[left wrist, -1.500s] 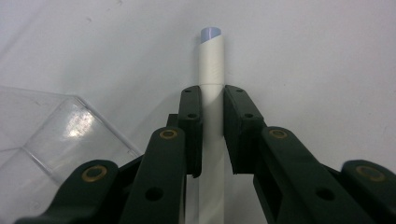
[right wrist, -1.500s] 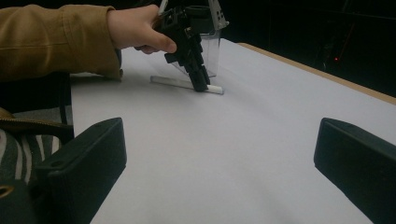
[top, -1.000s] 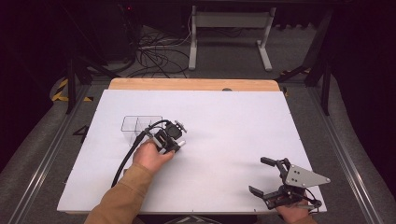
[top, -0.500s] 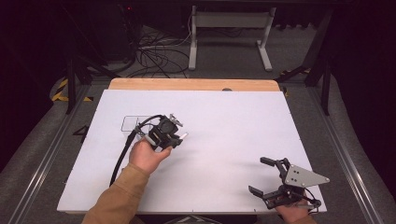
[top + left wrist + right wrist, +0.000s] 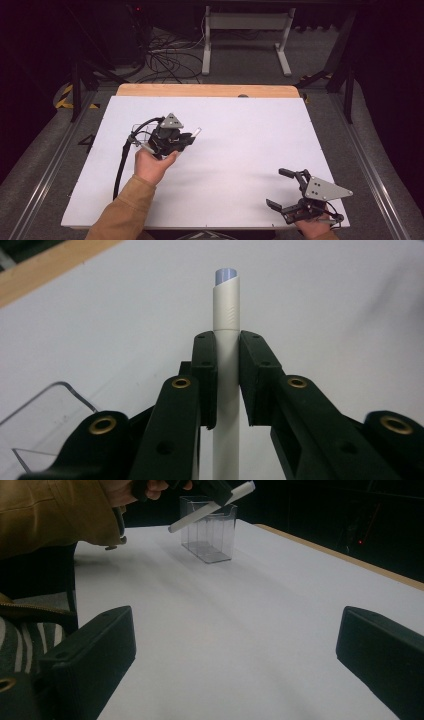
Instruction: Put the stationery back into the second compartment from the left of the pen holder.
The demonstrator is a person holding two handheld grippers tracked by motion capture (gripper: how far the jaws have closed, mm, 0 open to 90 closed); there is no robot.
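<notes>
A white pen (image 5: 226, 315) with a pale blue end is clamped between the jaws of my left gripper (image 5: 227, 340). In the high view that gripper (image 5: 184, 141) hangs above the white table left of centre, and the pen (image 5: 197, 132) sticks out to the right. A clear plastic box (image 5: 210, 535) stands on the table just under and behind the pen (image 5: 210, 507); one corner of it (image 5: 45, 415) shows at the lower left of the left gripper view. My right gripper (image 5: 280, 189) rests near the front right edge, open and with nothing between its fingers (image 5: 235, 645).
The white table top (image 5: 250, 135) ends in a wooden strip (image 5: 210, 90) at the far side. Beyond it lie cables and a desk frame on the dark floor. A tan sleeve (image 5: 55, 510) reaches in at the left of the right gripper view.
My left gripper has lifted off the table with the pen and drifted slightly left, over the clear box. The right gripper has stayed put.
</notes>
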